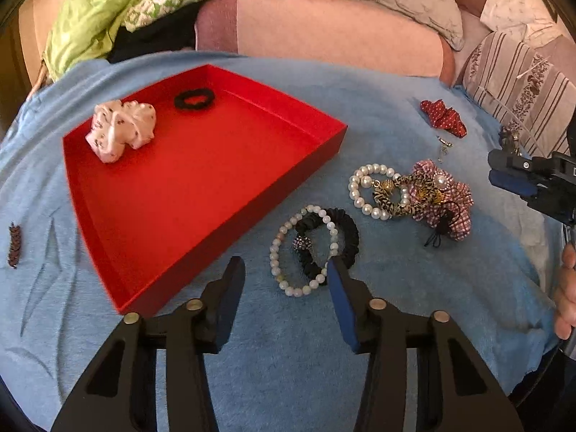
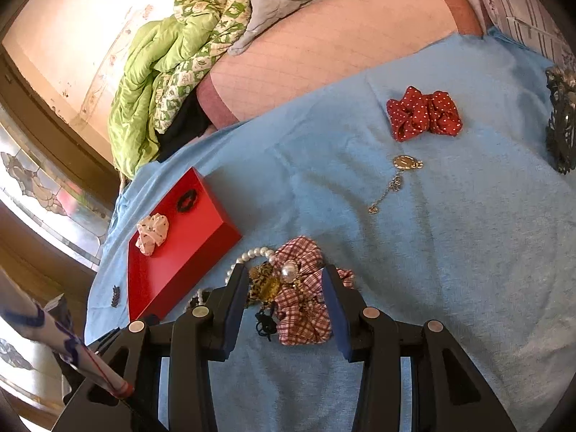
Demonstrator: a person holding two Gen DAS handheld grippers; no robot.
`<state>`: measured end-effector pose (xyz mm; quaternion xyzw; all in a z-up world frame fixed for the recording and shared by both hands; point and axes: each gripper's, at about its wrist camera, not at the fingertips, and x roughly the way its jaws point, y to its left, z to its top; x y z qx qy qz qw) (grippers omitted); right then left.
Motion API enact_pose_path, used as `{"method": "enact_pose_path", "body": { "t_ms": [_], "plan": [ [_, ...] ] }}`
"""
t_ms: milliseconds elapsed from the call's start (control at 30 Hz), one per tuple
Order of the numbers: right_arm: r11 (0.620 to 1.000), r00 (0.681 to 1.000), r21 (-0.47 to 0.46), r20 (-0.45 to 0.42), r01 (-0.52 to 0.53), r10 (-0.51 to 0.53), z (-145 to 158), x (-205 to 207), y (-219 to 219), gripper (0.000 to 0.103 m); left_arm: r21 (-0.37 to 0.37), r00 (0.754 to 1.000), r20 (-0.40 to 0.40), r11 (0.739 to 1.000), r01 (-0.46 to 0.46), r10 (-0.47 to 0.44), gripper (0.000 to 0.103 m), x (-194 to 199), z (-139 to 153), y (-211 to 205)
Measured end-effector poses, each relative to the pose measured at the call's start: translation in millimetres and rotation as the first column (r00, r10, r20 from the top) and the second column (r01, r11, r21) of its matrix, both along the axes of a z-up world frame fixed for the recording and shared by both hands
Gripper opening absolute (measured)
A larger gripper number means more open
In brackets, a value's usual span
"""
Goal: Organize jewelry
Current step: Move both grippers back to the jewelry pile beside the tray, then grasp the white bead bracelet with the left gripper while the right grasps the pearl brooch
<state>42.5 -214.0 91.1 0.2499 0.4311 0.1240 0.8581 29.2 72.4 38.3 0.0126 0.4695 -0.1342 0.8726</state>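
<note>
A red tray (image 1: 118,252) lies on the blue cloth and holds a pink floral scrunchie (image 1: 122,129) and a small black hair tie (image 1: 194,99). My left gripper (image 1: 286,270) is open over a pearl bracelet (image 1: 288,270) looped with a black scrunchie (image 1: 345,230). A second pearl bracelet (image 1: 363,194), a leopard-print piece (image 1: 406,190) and a red checked scrunchie (image 1: 450,205) lie to the right. My right gripper (image 2: 286,280) is open around the checked scrunchie (image 2: 306,309). The tray also shows in the right wrist view (image 2: 169,280).
A red dotted scrunchie (image 2: 423,113) and a gold pendant on a chain (image 2: 405,162) lie further back on the blue cloth (image 2: 450,252). A dark ornate object (image 2: 561,122) sits at the right edge. A small dark beaded piece (image 1: 14,244) lies left of the tray. Bedding is piled behind.
</note>
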Motion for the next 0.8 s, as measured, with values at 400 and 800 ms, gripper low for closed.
{"method": "enact_pose_path", "body": {
  "t_ms": [400, 800],
  "plan": [
    [1.0, 1.0, 0.009, -0.005, -0.005, 0.005, -0.7, 4.8, 8.5, 0.046, -0.006, 0.999, -0.048, 1.0, -0.001, 0.0, 0.023, 10.6, -12.1, 8.6],
    [0.999, 0.999, -0.038, -0.035, 0.021, -0.022, -9.9, 12.2, 3.8, 0.046, 0.068, 0.996, 0.043, 0.995, 0.077, -0.08, 0.005, 18.8, -9.4, -26.9]
  ]
}}
